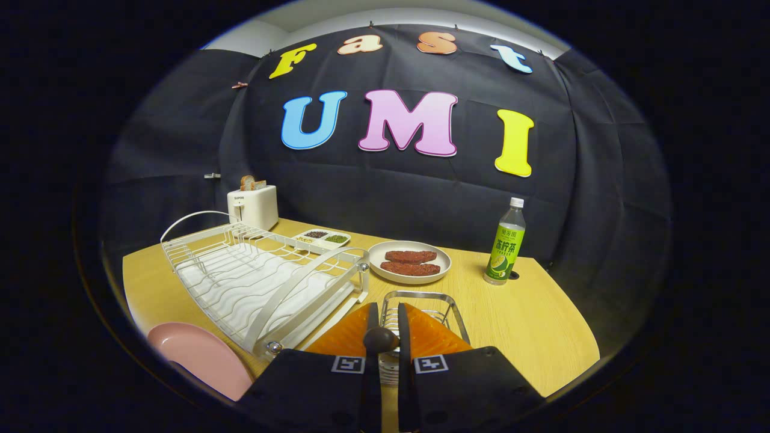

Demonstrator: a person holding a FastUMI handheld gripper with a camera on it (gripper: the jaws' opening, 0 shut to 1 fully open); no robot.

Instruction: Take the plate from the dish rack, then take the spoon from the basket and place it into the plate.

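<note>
I have the gripper [385,328] above the wire basket [448,310], which stands on the wooden table [529,313] just to the right of the dish rack [258,279]. The two orange fingers [346,334] are drawn almost together, and between them sits the dark rounded end of the spoon [380,340]; both fingers press on it from the sides, so I read the claw as clamped on the spoon. The rest of the spoon I cannot make out, because the fingers cover it.

The pink plate [201,355] is already out of the rack. It lies flat on the table at the near left, just beside the near corner of the rack, well apart from the fingers.

The rack is white, with a curved handle at each end, and reaches from the near middle to the far left. Beyond it, at the far left, stands a white toaster [252,205] with slices of bread in it. A small divided tray [322,238] lies near the toaster. Beyond the basket rests a round dish [409,262] with two reddish-brown pieces on it. To its right a green bottle [505,243] stands upright.
</note>
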